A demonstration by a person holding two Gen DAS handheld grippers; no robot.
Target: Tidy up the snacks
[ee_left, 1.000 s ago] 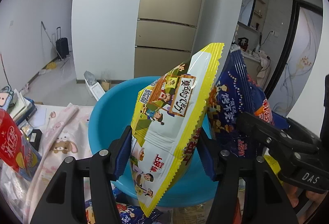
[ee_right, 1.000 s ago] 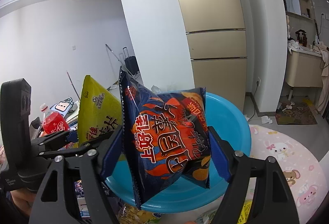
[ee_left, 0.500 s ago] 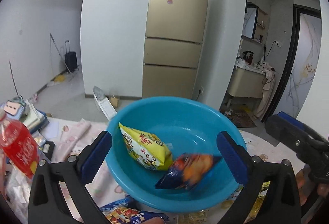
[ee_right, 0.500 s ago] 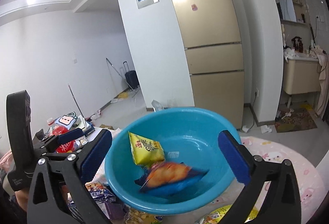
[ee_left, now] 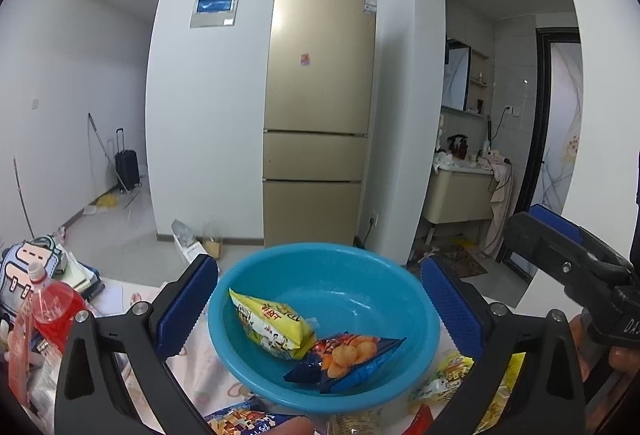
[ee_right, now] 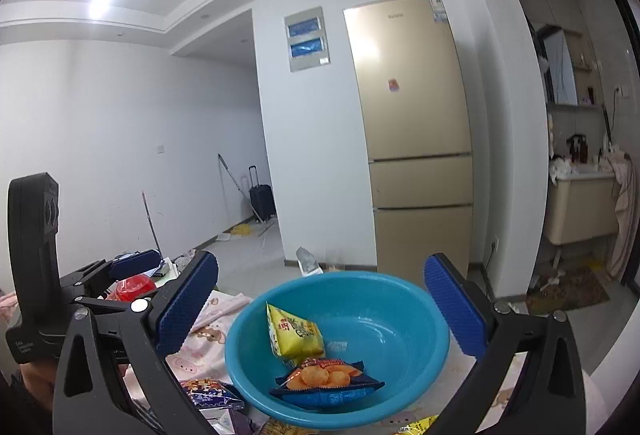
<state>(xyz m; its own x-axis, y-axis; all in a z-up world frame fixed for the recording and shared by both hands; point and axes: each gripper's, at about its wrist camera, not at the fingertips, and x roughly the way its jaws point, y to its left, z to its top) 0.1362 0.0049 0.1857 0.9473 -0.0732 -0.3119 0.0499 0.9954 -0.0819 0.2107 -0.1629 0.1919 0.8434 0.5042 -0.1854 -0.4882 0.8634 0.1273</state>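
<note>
A blue plastic basin (ee_left: 416, 347) (ee_right: 424, 319) sits on a table with a pink cartoon-print cloth (ee_right: 200, 347). Inside it lie a yellow snack bag (ee_left: 272, 321) (ee_right: 294, 333) and a dark blue snack bag with orange balls printed on it (ee_left: 346, 355) (ee_right: 326, 383). My left gripper (ee_left: 318, 303) is open and empty, raised above and in front of the basin. My right gripper (ee_right: 320, 303) is open and empty too, at a like height. Each gripper shows in the other's view, the right one (ee_left: 568, 267) and the left one (ee_right: 92, 275).
More snack packets lie on the table in front of the basin (ee_left: 244, 417) (ee_right: 208, 397), with yellow ones at the right (ee_left: 452, 375). A red drink bottle (ee_left: 52, 311) and books stand at the left. A gold fridge (ee_left: 316, 111) stands behind against the wall.
Both grippers opened and dropped their bags into the basin: the yellow bag from the left, the dark blue bag from the right. Both grippers then rose and drew back.
</note>
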